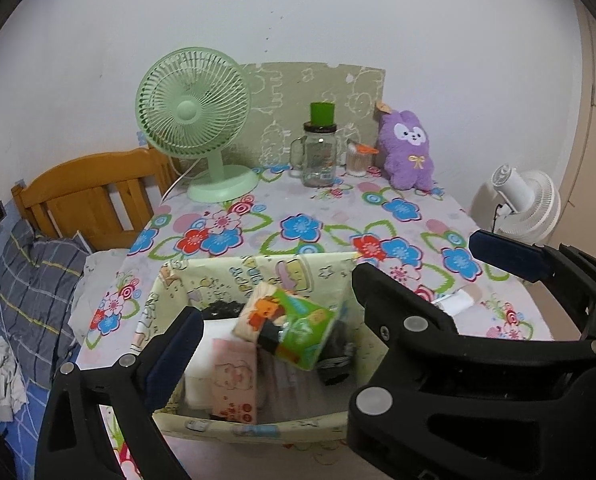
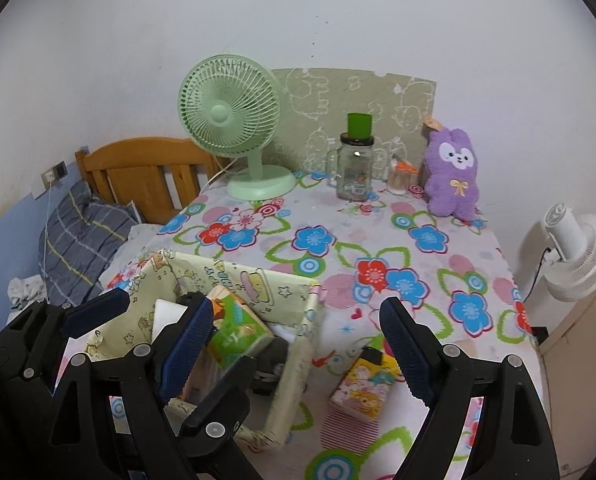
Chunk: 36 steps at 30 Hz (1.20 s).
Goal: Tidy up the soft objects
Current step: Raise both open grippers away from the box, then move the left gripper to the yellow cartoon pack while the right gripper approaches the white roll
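A pale yellow fabric bin (image 1: pixel 258 268) (image 2: pixel 298 344) stands on the floral table near its front left. A green tissue pack (image 1: pixel 294 326) (image 2: pixel 238 330) hangs tilted in the bin's opening, blurred, with no finger touching it. Below it lie a pink tissue pack (image 1: pixel 234 384), a white pack and dark items. My left gripper (image 1: pixel 274 308) is open above the bin. My right gripper (image 2: pixel 298 344) is open over the bin's right wall; one finger (image 1: pixel 505 254) shows in the left wrist view. A yellow tissue pack (image 2: pixel 363 388) lies on the table between my right fingers.
At the table's back stand a green desk fan (image 1: pixel 196 120) (image 2: pixel 234 120), a glass jar with a green lid (image 1: pixel 319 152) (image 2: pixel 355 160), a small container (image 2: pixel 399 178) and a purple plush bunny (image 1: pixel 407 148) (image 2: pixel 453 172). A bed with a plaid pillow (image 1: pixel 34 280) is left; a white fan (image 2: pixel 577 256) right.
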{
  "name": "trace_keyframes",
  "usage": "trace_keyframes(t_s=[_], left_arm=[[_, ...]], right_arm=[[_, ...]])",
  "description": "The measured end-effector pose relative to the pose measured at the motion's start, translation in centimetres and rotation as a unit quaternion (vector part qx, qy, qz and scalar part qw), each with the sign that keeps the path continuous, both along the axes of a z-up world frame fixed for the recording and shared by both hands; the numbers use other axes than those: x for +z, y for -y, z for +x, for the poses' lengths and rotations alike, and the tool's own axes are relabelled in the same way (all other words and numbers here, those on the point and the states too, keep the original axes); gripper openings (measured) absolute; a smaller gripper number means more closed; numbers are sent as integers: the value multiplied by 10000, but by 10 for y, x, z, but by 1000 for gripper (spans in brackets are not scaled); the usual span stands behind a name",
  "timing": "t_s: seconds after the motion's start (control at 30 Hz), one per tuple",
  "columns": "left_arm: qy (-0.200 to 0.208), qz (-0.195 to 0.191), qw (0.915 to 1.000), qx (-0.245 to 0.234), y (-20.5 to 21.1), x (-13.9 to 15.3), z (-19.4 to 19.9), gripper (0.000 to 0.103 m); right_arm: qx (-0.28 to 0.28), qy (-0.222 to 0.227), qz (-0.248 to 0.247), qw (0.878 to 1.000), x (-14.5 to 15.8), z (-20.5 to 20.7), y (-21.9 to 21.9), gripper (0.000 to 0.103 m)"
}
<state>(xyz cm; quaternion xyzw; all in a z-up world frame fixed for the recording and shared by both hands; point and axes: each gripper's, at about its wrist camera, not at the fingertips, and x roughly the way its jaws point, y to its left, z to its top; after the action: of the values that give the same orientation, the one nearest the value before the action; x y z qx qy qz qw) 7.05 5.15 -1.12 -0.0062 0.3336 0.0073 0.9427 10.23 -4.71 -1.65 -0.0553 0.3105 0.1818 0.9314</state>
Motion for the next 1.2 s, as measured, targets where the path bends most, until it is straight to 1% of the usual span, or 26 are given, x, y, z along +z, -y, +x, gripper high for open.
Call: trace_keyframes(t_s=[0.5,0.77,1.1,1.2], left_arm=[[99,-16,9996,-264,41,6,-9,100],[102,-53,9995,-302,59,6,-10,100],[109,-78,9994,-310,81,-1,-9,100],[56,-110,9994,-328,89,-6,-7,100]], right_arm=[[-356,82,37,9993,7,-16,46,88],[-453,104,122,9988,7,-19,65,88],[-589,36,160,9981,-2,-19,91,88],[-623,10,159,9979,-7,-18,98,88]])
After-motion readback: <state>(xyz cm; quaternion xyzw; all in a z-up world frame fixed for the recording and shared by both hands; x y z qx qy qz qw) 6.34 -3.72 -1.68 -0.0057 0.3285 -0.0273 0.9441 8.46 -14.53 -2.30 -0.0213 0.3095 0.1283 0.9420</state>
